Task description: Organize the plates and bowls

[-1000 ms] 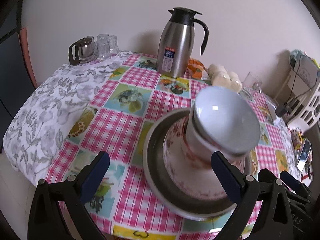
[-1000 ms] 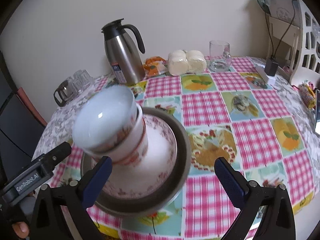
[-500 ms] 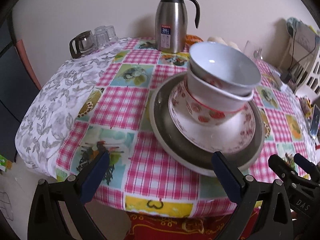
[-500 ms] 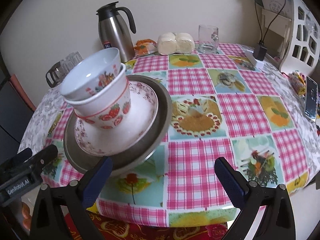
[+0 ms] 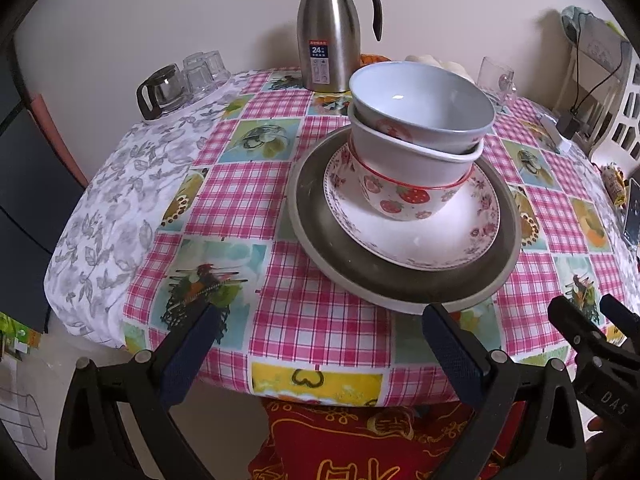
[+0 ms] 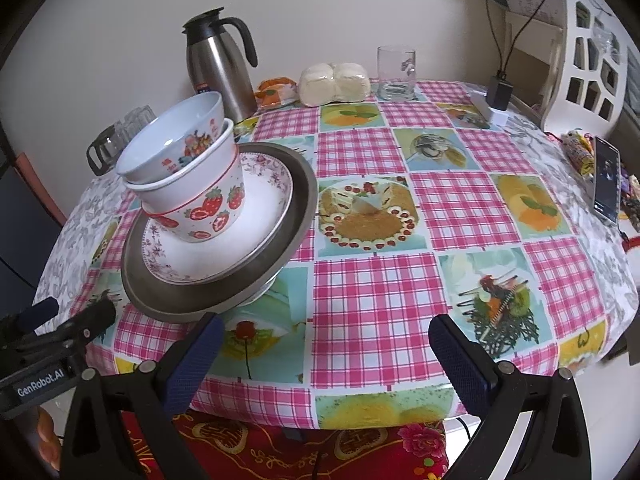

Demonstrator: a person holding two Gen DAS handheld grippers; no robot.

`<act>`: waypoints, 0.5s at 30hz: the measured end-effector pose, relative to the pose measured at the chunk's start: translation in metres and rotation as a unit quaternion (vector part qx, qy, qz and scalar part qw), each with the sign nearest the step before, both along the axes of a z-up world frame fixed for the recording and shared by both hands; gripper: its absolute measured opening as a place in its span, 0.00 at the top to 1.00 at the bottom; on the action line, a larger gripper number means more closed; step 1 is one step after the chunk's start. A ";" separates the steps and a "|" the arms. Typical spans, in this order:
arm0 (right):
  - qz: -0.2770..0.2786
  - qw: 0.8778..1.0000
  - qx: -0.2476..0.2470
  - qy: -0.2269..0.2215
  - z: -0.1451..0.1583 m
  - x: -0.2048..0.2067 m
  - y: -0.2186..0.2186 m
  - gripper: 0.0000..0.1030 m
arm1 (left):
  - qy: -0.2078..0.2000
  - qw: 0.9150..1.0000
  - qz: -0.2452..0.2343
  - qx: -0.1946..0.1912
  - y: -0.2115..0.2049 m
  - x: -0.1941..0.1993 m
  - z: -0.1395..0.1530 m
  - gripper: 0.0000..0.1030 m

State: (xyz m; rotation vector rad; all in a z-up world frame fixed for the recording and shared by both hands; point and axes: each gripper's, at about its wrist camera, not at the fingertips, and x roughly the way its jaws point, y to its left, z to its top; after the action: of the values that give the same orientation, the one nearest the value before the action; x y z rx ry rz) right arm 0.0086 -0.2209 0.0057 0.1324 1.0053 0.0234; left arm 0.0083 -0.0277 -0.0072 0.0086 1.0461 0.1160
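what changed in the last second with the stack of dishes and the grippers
Both grippers drew back toward the table's near edge, so the stack looks farther off. The left gripper and right gripper stayed open and empty. The stack kept its order: white bowl in strawberry bowl, on floral plate, on metal plate. The thermos stayed put.

Both wrist cameras look forward between their own fingers from the table's near edge. They share the stacked dishes [image 5: 404, 208] [image 6: 216, 236] and steel jug [image 5: 330, 32] [image 6: 218, 68].

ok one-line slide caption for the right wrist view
Two nested bowls on a floral plate in a metal dish, stacked on the checked tablecloth; right gripper open, empty.
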 end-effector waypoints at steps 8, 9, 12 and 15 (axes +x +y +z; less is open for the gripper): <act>-0.004 1.000 0.004 -0.005 0.004 -0.006 -0.003 0.00 | 0.004 1.000 0.008 0.000 0.001 -0.004 0.000 0.02; -0.004 1.000 0.003 -0.005 0.004 -0.007 -0.003 0.00 | 0.004 1.000 0.009 -0.001 0.002 -0.004 0.000 0.02; -0.006 1.000 0.003 -0.004 0.004 -0.007 -0.004 0.00 | 0.007 1.000 0.012 -0.003 0.003 -0.003 -0.001 0.02; -0.006 1.000 0.003 -0.003 0.003 -0.006 -0.005 0.00 | 0.011 1.000 0.014 -0.004 0.004 -0.002 -0.002 0.02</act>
State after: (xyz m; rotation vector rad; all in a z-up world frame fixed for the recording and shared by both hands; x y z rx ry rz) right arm 0.0022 -0.2258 0.0091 0.1442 0.9994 0.0168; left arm 0.0068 -0.0239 -0.0093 -0.0129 1.0688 0.1370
